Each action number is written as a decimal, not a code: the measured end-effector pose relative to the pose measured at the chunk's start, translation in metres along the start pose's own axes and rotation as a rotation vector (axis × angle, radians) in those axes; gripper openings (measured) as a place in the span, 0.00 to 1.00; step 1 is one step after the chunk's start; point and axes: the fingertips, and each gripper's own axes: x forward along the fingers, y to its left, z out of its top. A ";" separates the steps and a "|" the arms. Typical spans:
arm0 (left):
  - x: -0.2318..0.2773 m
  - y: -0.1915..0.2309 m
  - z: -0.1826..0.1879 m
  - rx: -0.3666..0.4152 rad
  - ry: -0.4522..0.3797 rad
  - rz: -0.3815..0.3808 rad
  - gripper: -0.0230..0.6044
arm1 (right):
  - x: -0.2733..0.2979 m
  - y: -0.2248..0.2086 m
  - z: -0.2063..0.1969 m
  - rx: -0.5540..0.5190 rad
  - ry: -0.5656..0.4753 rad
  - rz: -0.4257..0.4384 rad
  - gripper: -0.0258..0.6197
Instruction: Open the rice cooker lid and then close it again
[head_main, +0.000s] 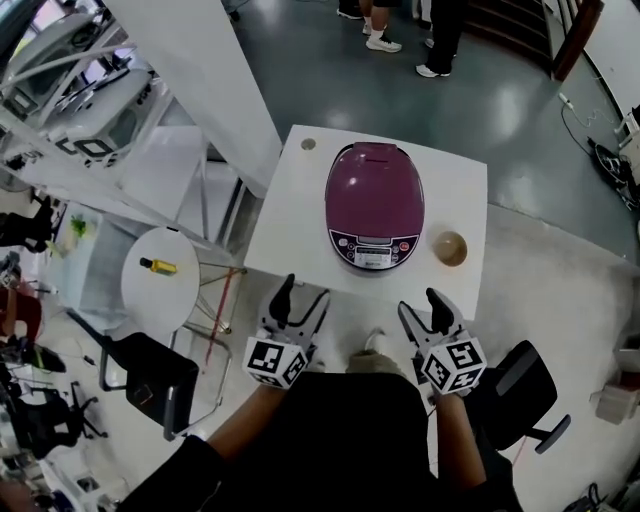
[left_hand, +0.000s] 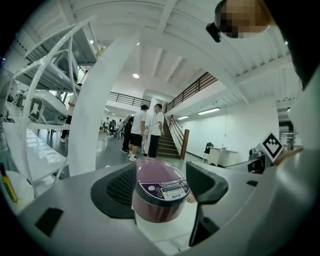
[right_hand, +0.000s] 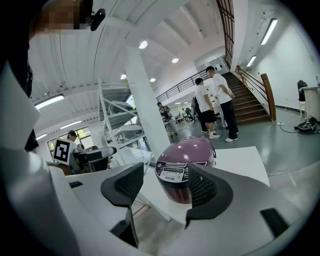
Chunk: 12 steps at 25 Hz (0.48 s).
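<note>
Table holds one shut rice cooker, one bowl; left gripper and right gripper gape empty

table front free | bowl right of rice cooker | left seemingly clear

Person: black top, black sleeves. Left claw, right claw: pale grey shells, black jaws. Each carries white cube with black square markers on faces. Seen along jaws, pads black, wedge-shaped, fine grid texture on inner faces. Body smooth matte grey.
</note>
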 end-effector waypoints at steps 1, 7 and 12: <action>0.003 -0.002 0.002 0.002 -0.003 0.012 0.50 | 0.002 -0.003 0.003 -0.004 0.003 0.014 0.42; 0.012 -0.007 0.004 -0.007 -0.025 0.086 0.50 | 0.020 -0.014 0.013 -0.053 0.024 0.099 0.42; 0.010 -0.007 0.004 -0.029 -0.043 0.140 0.50 | 0.039 -0.011 0.011 -0.077 0.057 0.152 0.42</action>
